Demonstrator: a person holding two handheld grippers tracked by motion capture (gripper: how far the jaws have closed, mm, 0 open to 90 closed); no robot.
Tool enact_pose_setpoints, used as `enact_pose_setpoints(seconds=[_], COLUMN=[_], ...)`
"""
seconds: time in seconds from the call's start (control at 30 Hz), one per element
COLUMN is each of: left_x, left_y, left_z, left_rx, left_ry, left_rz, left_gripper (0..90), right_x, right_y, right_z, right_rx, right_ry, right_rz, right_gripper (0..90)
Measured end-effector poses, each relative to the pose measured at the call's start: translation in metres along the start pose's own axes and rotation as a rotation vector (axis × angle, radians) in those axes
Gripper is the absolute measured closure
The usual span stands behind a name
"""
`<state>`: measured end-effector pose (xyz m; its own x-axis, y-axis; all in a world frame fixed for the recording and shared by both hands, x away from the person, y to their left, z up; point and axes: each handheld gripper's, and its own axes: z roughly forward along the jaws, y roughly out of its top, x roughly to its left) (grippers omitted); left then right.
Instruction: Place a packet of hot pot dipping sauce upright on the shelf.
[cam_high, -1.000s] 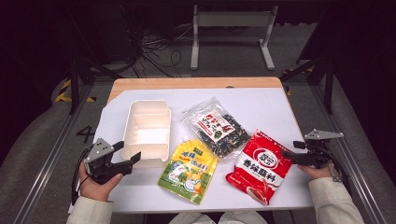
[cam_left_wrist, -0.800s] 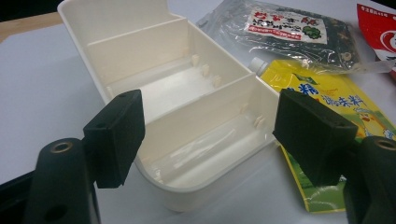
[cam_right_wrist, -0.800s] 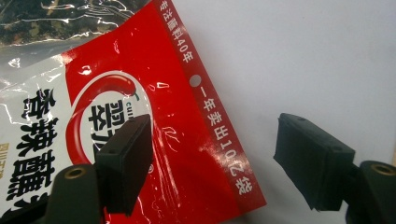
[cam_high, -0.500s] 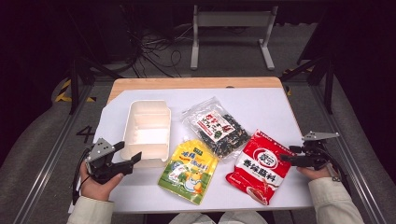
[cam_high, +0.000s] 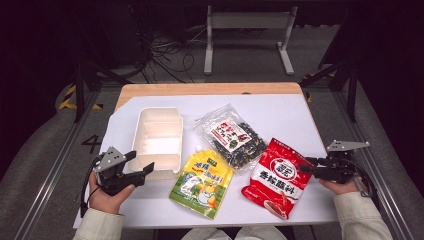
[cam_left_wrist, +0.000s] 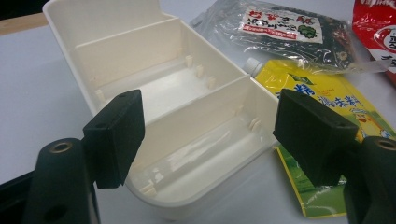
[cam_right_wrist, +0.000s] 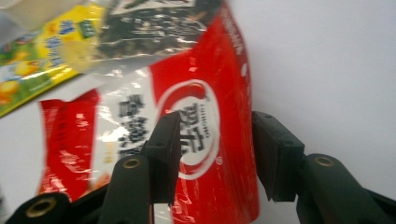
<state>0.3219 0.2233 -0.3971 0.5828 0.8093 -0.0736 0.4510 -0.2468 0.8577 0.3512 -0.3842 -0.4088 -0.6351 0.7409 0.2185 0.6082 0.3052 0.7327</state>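
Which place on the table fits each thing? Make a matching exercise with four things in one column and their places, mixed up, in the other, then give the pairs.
Things:
1. white box
2. yellow pouch
3. red packet
4. clear bag of dark snacks

Places:
A. just in front of the right tool
B. farthest from the person, mid-table
C. next to the left tool
D. between the box and the red packet, at the near edge

Pairs: 1-C, 2-D, 3-A, 4-B
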Motion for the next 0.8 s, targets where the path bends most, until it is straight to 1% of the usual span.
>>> enact_pose_setpoints(seconds=[0.03, 0.07, 0.1, 0.13, 0.2, 0.27, 0.37, 0.53, 0.6, 0.67, 0.7, 0.73, 0.77, 0.8], left_x=[0.000, 0.000, 0.000, -0.001, -0.001, -0.002, -0.002, -0.003, -0.003, -0.004, -0.004, -0.004, -0.004, -0.004], left_y=[0.000, 0.000, 0.000, 0.000, 0.000, 0.000, 0.000, 0.000, 0.000, 0.000, 0.000, 0.000, 0.000, 0.000], left_z=[0.000, 0.000, 0.001, 0.001, 0.002, 0.003, 0.003, 0.004, 0.005, 0.005, 0.005, 0.005, 0.006, 0.006], left_rx=[0.000, 0.001, 0.002, 0.002, 0.004, 0.006, 0.010, 0.012, 0.012, 0.014, 0.015, 0.015, 0.015, 0.015], left_ry=[0.000, 0.000, 0.002, 0.000, -0.001, -0.006, -0.001, -0.006, -0.007, -0.008, -0.009, -0.010, -0.012, -0.012], left_rz=[0.000, 0.001, 0.008, 0.006, 0.006, 0.007, 0.015, 0.013, 0.014, 0.014, 0.013, 0.013, 0.017, 0.017], left_gripper=[25.3, 25.3, 25.3, 25.3, 25.3, 25.2, 25.2, 25.2, 25.1, 25.1, 25.2, 25.1, 25.2, 25.2], right_x=[0.000, 0.002, 0.003, 0.004, 0.003, 0.001, -0.005, -0.013, -0.013, -0.013, -0.012, -0.011, -0.011, -0.011], right_y=[0.000, 0.000, 0.000, 0.000, 0.000, -0.002, -0.005, -0.011, -0.012, -0.013, -0.012, -0.012, -0.012, -0.012], right_z=[0.000, 0.001, 0.002, 0.003, 0.006, 0.008, 0.012, 0.020, 0.023, 0.024, 0.025, 0.024, 0.024, 0.024], right_rx=[0.000, 0.001, 0.001, 0.008, 0.018, 0.028, 0.041, 0.088, 0.108, 0.113, 0.117, 0.121, 0.124, 0.124], right_ry=[0.000, 0.021, 0.032, 0.035, 0.023, 0.016, 0.012, -0.002, -0.003, -0.003, -0.006, -0.010, -0.015, -0.015], right_rz=[0.000, -0.005, -0.012, -0.014, -0.016, -0.004, 0.015, 0.032, 0.035, 0.031, 0.025, 0.022, 0.020, 0.020], right_gripper=[53.9, 53.9, 54.0, 53.5, 52.5, 51.8, 51.6, 51.0, 52.1, 52.9, 54.3, 58.8, 61.3, 61.3])
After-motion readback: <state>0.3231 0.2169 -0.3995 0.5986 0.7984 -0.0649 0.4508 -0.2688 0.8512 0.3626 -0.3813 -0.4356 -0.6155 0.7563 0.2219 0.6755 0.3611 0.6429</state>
